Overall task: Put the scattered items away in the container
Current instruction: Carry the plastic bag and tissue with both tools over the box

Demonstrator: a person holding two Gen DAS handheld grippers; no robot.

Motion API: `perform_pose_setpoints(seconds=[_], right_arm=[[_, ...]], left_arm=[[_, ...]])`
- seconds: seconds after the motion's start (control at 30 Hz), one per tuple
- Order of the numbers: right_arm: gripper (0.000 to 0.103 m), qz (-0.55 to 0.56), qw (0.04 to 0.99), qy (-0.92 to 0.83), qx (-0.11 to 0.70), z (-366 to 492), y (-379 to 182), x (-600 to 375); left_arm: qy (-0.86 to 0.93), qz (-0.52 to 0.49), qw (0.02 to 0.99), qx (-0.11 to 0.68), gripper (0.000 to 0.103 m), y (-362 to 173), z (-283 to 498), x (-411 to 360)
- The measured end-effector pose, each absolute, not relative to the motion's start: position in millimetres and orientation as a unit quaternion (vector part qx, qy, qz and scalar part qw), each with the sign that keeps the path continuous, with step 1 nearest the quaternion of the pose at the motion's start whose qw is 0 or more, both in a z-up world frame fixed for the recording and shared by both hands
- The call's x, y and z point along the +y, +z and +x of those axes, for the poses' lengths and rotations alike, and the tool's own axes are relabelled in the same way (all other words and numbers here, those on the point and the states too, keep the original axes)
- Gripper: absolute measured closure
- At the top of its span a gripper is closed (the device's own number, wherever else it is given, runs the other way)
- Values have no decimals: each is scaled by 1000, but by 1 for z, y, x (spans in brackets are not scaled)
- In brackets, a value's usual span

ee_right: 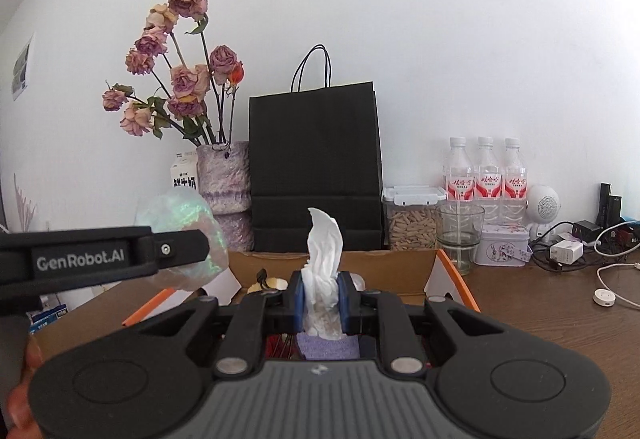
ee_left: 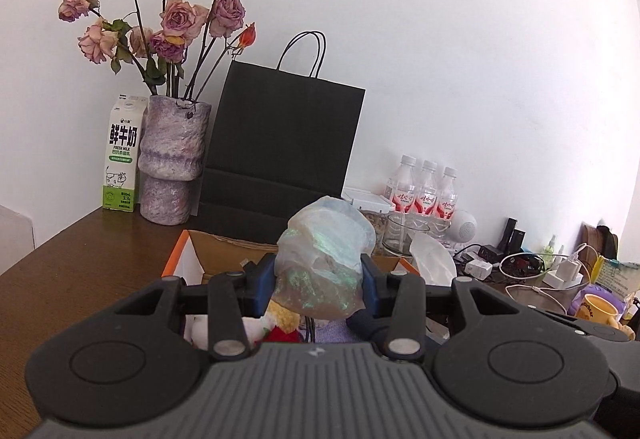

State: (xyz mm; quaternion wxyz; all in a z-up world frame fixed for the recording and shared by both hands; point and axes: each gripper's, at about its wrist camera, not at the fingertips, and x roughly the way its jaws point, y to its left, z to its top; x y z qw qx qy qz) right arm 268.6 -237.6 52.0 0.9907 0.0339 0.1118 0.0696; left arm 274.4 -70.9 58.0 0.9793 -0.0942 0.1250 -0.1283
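Note:
My left gripper (ee_left: 318, 279) is shut on a crumpled, iridescent translucent bag (ee_left: 326, 255), held above the open cardboard box (ee_left: 224, 251) with orange-edged flaps. Soft toys and a purple cloth (ee_left: 332, 331) lie inside the box under the jaws. My right gripper (ee_right: 323, 303) is shut on a crumpled white tissue (ee_right: 325, 251) that sticks up between its blue pads, above the same box (ee_right: 400, 267). In the right wrist view the left gripper's side (ee_right: 100, 259) and the iridescent bag (ee_right: 188, 223) show at the left. The tissue (ee_left: 432, 259) appears at the right in the left wrist view.
At the back along the white wall stand a black paper bag (ee_right: 316, 163), a vase of dried roses (ee_left: 172, 163), a milk carton (ee_left: 120, 155), three water bottles (ee_right: 486, 175), a food jar (ee_right: 412, 219) and a glass (ee_right: 460, 235). Chargers and cables (ee_right: 580, 247) clutter the brown table's right side.

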Motion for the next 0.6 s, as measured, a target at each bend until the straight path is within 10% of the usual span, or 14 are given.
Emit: perform_pose_setpoints(seconds=[0.6], right_arm=[[87,33,983,82,163,338,11,-227]], left_arm=[[-70,-76,980,168,59,18,337,-54]])
